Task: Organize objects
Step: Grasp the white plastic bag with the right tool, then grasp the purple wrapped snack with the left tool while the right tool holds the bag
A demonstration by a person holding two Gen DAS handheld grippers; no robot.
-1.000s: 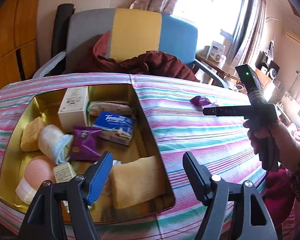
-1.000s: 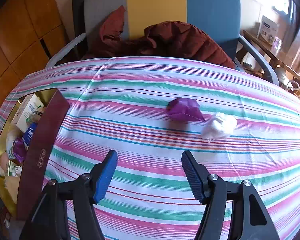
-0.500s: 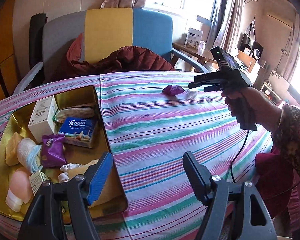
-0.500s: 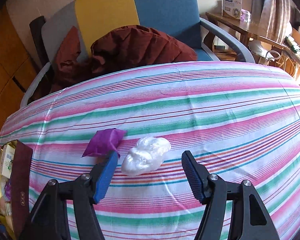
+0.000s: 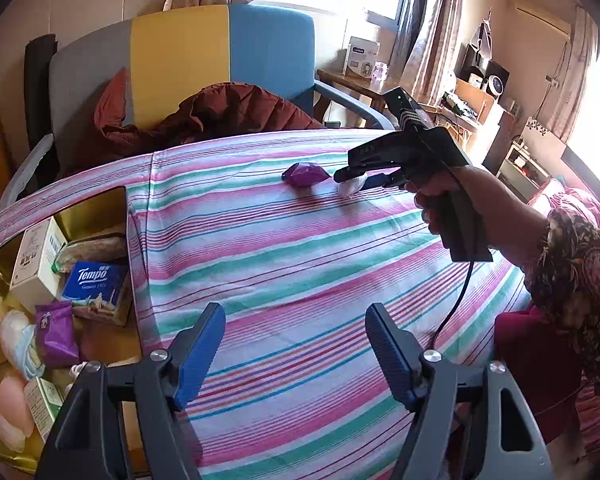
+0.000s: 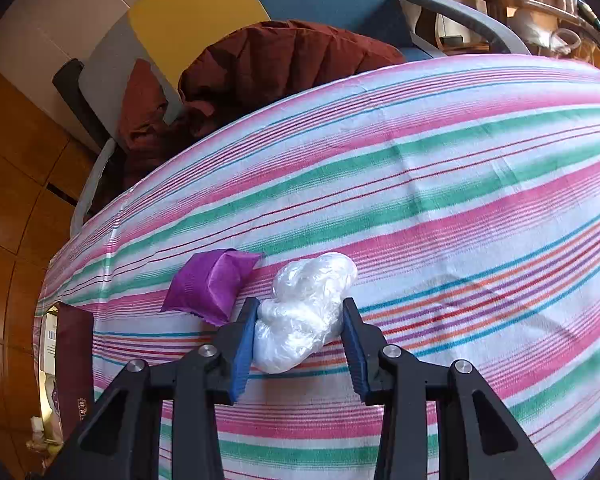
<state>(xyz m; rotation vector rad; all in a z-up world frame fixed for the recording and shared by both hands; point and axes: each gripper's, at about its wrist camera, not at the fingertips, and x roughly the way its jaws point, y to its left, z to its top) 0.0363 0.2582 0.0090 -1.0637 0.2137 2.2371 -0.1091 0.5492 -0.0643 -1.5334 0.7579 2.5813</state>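
While the gold tin (image 5: 96, 208) at the left edge of the left-wrist view already holds a tissue pack (image 5: 94, 286), a white box (image 5: 34, 260) and other small goods, I judge the step in hand to be picking the white plastic bundle (image 6: 306, 312) off the striped tabletop (image 6: 460, 184) so it can join them. To do it well, I would make sure both pads sit on the thick middle of the bundle, not on a loose fold, since crinkled film may slip or squash. I would also keep the near pad clear of the purple packet (image 6: 212, 284), which lies just beside the bundle on its left in the lower middle of the right-wrist view, then lift straight up before carrying it toward the tin.

Low in the left-wrist view, my left tongs (image 5: 296, 350) stand wide apart over bare cloth, holding and touching nothing.

Lower centre in the right-wrist view, my right tongs (image 6: 300, 340) have just been closing, with the bundle between them. Both blue pads now meet its sides, so I read them as clamped on it, though it rests on the cloth, not yet lifted.
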